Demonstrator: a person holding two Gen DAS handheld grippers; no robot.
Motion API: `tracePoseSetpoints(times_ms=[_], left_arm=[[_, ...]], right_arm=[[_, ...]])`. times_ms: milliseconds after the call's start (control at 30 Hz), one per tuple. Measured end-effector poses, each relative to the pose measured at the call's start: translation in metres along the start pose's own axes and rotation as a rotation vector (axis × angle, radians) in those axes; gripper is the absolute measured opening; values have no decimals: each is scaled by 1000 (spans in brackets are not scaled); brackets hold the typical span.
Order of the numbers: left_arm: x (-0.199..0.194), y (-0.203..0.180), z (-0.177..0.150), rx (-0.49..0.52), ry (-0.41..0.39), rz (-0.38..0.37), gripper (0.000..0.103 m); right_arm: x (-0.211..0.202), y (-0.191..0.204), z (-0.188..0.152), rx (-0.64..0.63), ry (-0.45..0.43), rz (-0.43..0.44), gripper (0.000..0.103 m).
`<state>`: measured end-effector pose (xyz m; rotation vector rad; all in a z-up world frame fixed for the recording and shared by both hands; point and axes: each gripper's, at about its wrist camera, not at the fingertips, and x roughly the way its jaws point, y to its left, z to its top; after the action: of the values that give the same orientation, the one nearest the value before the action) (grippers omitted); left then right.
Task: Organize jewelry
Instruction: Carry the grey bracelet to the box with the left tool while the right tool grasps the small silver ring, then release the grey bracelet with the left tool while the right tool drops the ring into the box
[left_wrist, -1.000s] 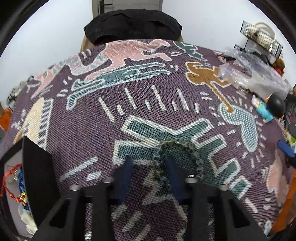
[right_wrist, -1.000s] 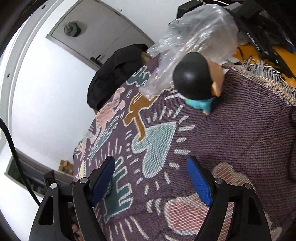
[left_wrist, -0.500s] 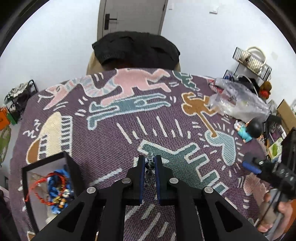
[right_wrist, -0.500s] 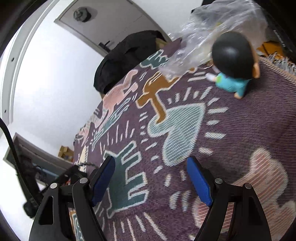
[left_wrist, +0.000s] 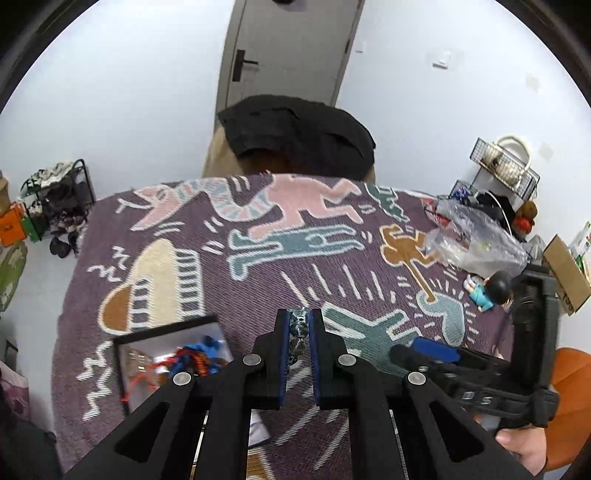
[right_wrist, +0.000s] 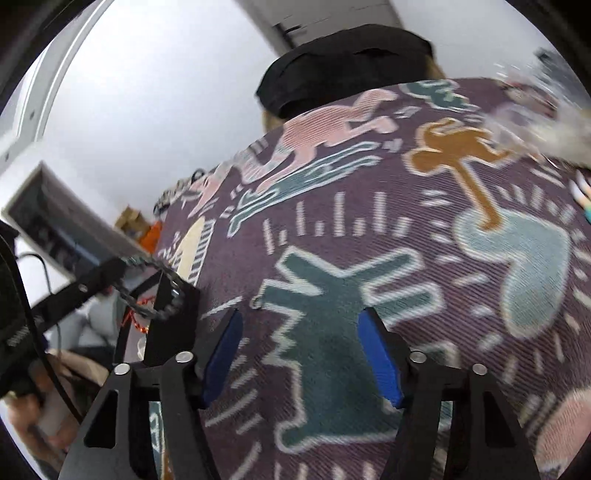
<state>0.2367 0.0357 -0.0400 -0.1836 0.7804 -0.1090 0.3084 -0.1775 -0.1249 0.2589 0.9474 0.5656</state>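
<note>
Hanging between the blue pads of the left gripper (left_wrist: 300, 325), a dark bead bracelet (left_wrist: 298, 334) is pinched by the narrow jaws, lifted above the patterned blanket (left_wrist: 258, 280) that covers the tabletop. In the right wrist view the same bracelet (right_wrist: 155, 291) shows as a loop that dangles from the tip of the left gripper (right_wrist: 110, 271), to the left of the right jaws.

Left of the left jaws and a little lower stands an open black box (left_wrist: 122, 347) with a white inside. It holds blue, red and gold jewelry (left_wrist: 184, 362) in a mixed pile; the single pieces I cannot tell apart.

The right gripper (right_wrist: 301, 354) has its jaws wide, with nothing between the blue pads, over the teal figure of the blanket. From the left wrist view it appears to the right of the left jaws, held by the person's hand (left_wrist: 524, 446).

Far to the right of the left jaws a small doll (left_wrist: 491, 290) with a black head lies on the blanket, and beyond it a crumpled clear plastic bag (left_wrist: 476, 240). Straight ahead of the jaws, past the far edge of the tabletop, a black cloth (left_wrist: 299, 136) lies over a chair.
</note>
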Motion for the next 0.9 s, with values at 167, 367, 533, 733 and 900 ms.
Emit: tracePoseSetpoints(times_ms=[167,367,533,733,900], left_arm=[[-15,19,2,-28,-27,12,10],[-27,41,2,-71,-54,21,10],[-31,57,0,-98,-60,29,10],[-26,77,-7,-146,-46,56,10],[-15,99,-13,-228,0,68,11]], right_arm=[[26,28,10,-118,82,-58,47],[52,54,18,-232,153,-135,46],[67,70,18,-300,200,-190,43],[84,82,12,-347,240,-236,38],[91,89,8,-378,228,-271,14]])
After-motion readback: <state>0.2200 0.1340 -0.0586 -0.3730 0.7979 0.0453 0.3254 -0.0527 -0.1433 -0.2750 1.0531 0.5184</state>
